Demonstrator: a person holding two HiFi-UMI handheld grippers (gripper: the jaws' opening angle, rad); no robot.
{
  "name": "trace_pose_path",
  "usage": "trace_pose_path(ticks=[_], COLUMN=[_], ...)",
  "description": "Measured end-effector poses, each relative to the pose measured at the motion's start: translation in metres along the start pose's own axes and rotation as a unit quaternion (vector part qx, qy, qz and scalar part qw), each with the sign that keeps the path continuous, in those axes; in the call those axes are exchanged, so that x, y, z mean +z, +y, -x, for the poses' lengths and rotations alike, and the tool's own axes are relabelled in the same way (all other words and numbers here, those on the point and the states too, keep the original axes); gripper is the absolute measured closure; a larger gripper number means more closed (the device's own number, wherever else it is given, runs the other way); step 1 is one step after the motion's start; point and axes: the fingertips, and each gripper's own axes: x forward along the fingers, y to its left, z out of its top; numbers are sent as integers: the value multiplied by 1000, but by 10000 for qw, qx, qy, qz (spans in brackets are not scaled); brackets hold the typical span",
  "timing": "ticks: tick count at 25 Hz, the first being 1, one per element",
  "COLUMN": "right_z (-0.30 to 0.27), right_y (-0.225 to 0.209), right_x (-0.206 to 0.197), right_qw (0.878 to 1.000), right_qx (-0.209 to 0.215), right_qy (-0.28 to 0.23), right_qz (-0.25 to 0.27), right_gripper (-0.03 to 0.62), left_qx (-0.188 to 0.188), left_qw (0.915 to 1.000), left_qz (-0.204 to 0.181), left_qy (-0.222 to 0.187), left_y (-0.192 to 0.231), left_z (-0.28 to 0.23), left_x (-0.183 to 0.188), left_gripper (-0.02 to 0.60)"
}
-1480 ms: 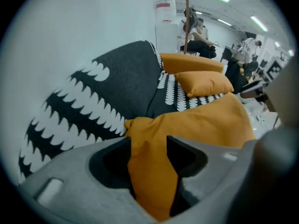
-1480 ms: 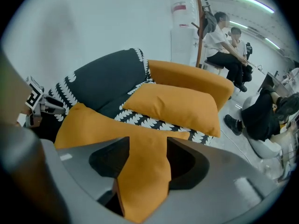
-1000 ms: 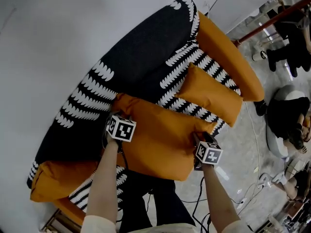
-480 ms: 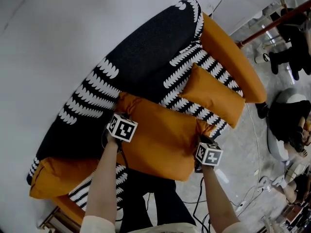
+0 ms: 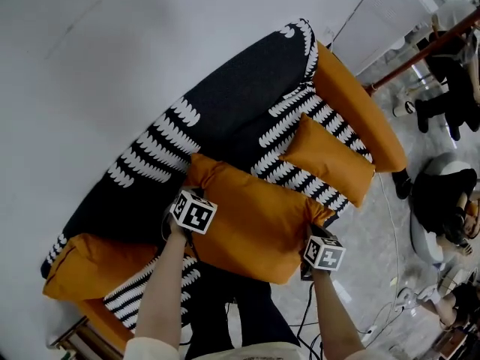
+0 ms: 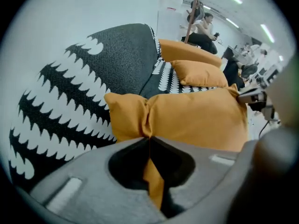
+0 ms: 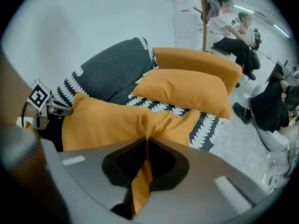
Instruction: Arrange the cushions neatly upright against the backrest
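Both pairs of jaws have just been closing on fabric, and the big cushion (image 5: 251, 216) now sits a little higher, nearer the backrest (image 5: 225, 118). At the far left is the orange left armrest (image 5: 97, 265). Next, the left gripper (image 6: 149, 139) is fully closed and pinches a fold of cloth at the cushion's left corner. The right gripper (image 7: 145, 141) is closed the same way on the right corner. I think the two corner holds keep the cushion level, so that it can be tipped upright. Further right, a small cushion (image 5: 326, 160) lies on the seat just beside the right armrest (image 5: 360, 103), not yet stood up.
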Motion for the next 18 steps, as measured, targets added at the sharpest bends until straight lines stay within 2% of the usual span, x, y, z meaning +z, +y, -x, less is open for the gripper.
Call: trace_pose_path(ticks=[5,9,14,18], right_z=[30,57,95,114], right_y=[9,21,39,64], right_x=[-13,-21,-35,-20], right_qw=[10000,9998,9988,9960], right_qx=[50,88,101,197], right_qy=[-33,-69,-160,-402], right_qz=[56,143,443,777], right_gripper=[571,572,572,574], left_qx=[-79,1,41,220], left_qw=[9997,9992,9957,9921], left_qz=[132,175,586,842], left_qy=[-204,-366,-719,-904], left_y=[-11,-17,-29,-23], left_z=[37,71,120,153], left_x=[-12,-32,-70,-96], left_gripper=[574,574,574,575])
